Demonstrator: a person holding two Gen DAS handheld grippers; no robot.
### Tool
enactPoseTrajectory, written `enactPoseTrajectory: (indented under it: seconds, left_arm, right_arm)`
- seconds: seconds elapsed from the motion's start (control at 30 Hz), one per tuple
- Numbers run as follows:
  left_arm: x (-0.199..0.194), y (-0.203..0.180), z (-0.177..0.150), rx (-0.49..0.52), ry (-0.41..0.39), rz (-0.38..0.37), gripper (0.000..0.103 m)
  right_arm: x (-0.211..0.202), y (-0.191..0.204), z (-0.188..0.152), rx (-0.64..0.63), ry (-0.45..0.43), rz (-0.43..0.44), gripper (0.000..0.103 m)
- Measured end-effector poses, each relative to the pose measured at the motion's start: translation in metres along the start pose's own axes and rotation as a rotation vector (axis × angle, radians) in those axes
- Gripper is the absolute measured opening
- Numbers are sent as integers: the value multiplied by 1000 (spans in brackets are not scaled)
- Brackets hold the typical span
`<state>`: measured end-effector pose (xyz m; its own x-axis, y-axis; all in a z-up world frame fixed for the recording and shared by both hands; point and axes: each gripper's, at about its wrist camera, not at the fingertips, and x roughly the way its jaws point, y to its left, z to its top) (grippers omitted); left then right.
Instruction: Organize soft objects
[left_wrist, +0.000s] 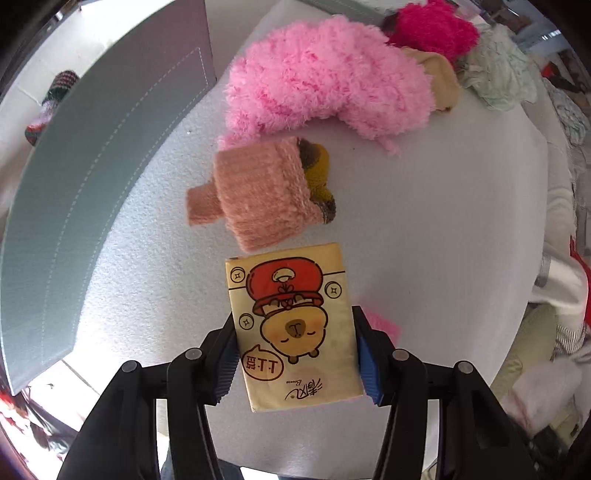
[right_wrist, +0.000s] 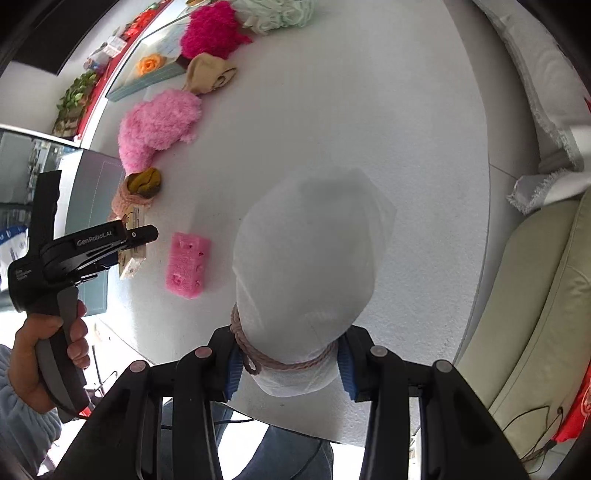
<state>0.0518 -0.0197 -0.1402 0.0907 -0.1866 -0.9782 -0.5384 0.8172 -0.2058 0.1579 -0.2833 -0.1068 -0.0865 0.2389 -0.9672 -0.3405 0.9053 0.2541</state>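
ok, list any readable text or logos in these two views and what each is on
"GenRobot.AI": on the left gripper body, right wrist view.
Tissue pack: upside-down Chinese characters in a speech bubble and a script brand line at its near end; not legible enough to quote.
Small print on the gripper's handle: too small.
Nothing else readable.

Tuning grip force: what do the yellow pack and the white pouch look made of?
Yellow pack: thin printed plastic film, slightly glossy, with a creased, sealed edge; likely a soft tissue pack. The left gripper pinches its sides.
White pouch: matte, slightly translucent nonwoven or gauzy fabric, with a dark shape showing through; twisted pink cord cinches its neck in the right gripper.
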Motion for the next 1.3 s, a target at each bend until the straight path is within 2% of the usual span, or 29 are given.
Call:
enactPoseTrajectory:
  seconds: [0.13,0.27,0.43,0.5,0.57,0.87,1.13,1.3]
  left_arm:
    - [-36,1,-40,171,-57,28,56]
    - [-79,-2,-70,274,-135,17,56]
    - [-130,-24,-69,367,-258,40,56]
    - [-145,-13,-67,377,-296,47,56]
    - [-157,7,-57,383,-329,51,56]
    - [-202,84,-67,347,-465,71,56]
    - [-220,152,-81,219,-554,98,56]
    - [-227,179,-87,156,-589,117,56]
  right_arm:
    - [4,30,-2,-102,18,11,45]
    - [9,61,-6,-189,44,9,45]
    - [10,95,-2,-225,37,0,45]
    - [9,111,-2,-235,19,-9,45]
    - [9,128,-2,-229,2,-15,45]
    - [4,220,-4,-285,-76,-36,45]
    - [7,306,-6,-440,-90,-44,45]
    - [10,345,-13,-545,-92,-41,45]
